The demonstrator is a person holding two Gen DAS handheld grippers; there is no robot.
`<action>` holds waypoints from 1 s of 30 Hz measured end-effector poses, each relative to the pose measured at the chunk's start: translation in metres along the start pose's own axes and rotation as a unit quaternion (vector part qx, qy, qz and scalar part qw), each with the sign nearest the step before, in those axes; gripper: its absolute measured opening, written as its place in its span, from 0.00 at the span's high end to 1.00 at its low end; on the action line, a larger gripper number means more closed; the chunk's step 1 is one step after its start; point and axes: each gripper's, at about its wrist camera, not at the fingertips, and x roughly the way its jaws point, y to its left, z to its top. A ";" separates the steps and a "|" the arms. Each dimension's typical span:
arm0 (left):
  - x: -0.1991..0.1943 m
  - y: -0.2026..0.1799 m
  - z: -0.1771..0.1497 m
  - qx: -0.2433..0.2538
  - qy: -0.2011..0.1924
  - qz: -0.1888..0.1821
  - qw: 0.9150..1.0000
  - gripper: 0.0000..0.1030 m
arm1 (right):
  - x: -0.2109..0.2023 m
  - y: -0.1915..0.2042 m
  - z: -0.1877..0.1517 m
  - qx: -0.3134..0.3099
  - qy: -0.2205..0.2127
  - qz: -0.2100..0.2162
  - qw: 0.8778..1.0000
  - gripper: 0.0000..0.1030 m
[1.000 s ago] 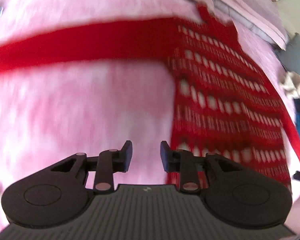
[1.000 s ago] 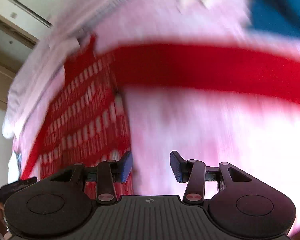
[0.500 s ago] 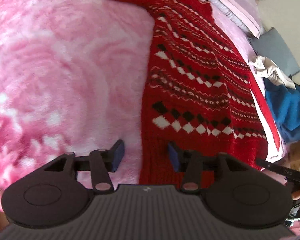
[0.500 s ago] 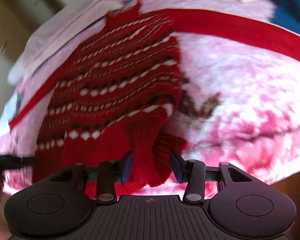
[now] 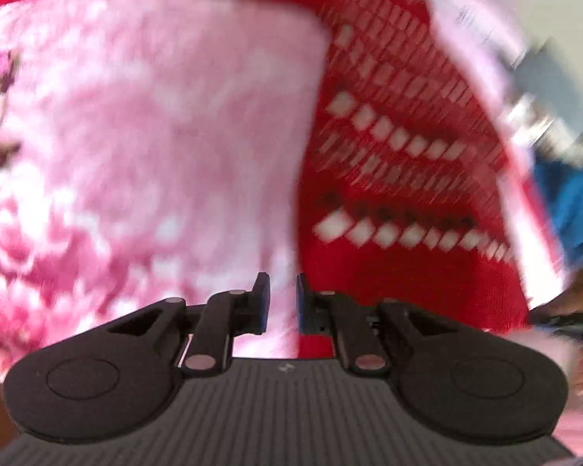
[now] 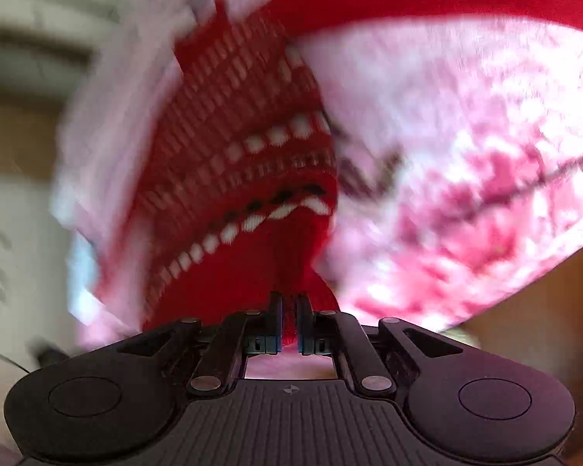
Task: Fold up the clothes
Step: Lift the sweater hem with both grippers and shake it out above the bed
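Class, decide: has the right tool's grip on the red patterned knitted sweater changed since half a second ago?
Yes. The right tool has closed onto the red patterned knitted sweater's hem, which now rises off the pink floral blanket.

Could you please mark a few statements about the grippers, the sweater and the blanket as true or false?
1. The right hand-held gripper is shut on the hem of the red patterned sweater. True.
2. The left hand-held gripper grips the sweater. False: its jaws stand slightly apart with only pink blanket showing between them.
3. The sweater lies on a pink floral blanket. True.
4. The sweater is plain red with no pattern. False: it has rows of white and black diamonds.
5. A blue garment lies beyond the sweater's far side in the left wrist view. True.
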 end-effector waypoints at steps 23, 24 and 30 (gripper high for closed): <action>0.038 -0.134 -0.112 0.589 -0.055 0.136 0.795 0.64 | 0.084 0.066 -0.122 -0.595 -0.077 -0.292 0.745 0.49; 0.039 -0.135 -0.113 0.592 -0.056 0.136 0.792 0.64 | 0.086 0.067 -0.122 -0.598 -0.078 -0.292 0.742 0.49; 0.037 -0.132 -0.109 0.592 -0.049 0.134 0.793 0.88 | 0.087 0.068 -0.121 -0.608 -0.099 -0.296 0.730 0.66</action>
